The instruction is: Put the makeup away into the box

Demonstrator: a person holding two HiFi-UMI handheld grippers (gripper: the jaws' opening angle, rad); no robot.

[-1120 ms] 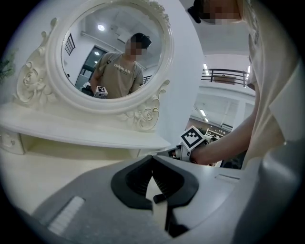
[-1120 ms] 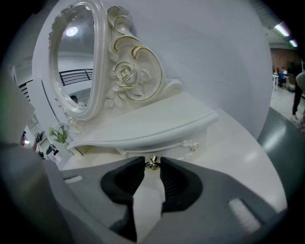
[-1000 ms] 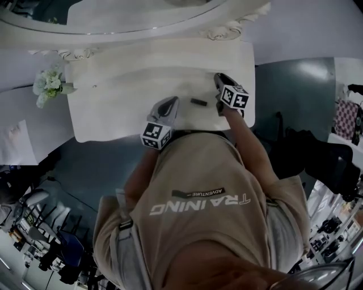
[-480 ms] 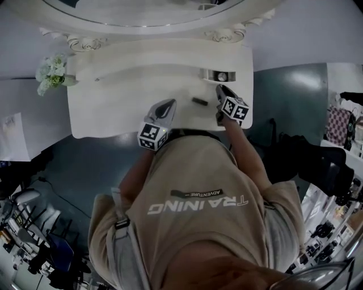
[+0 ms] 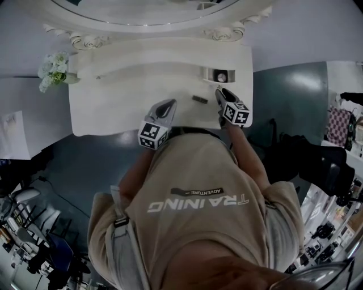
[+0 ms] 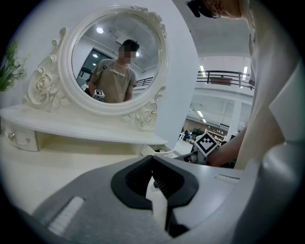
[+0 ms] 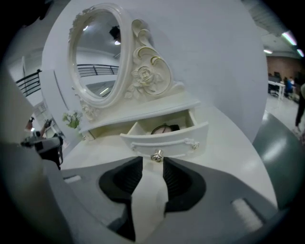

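In the head view, a white counter (image 5: 113, 107) is seen below a round mirror (image 5: 147, 11), with flowers (image 5: 53, 71) at its left end. A small dark makeup item (image 5: 199, 99) lies on the counter between the left gripper (image 5: 168, 103) and the right gripper (image 5: 220, 92), touched by neither. An open drawer (image 5: 211, 74) is seen just beyond the right gripper, with a round item (image 5: 222, 76) inside.

In the left gripper view, the fingers (image 6: 133, 178) are seen closed together at their tips, with nothing held. The mirror and the right gripper's marker cube (image 6: 207, 143) are seen ahead.

In the right gripper view, the fingers (image 7: 177, 178) are seen apart and opening, with nothing between them. The drawer's knob (image 7: 157, 155) stands just ahead of the gap, and a dark item lies inside the drawer.
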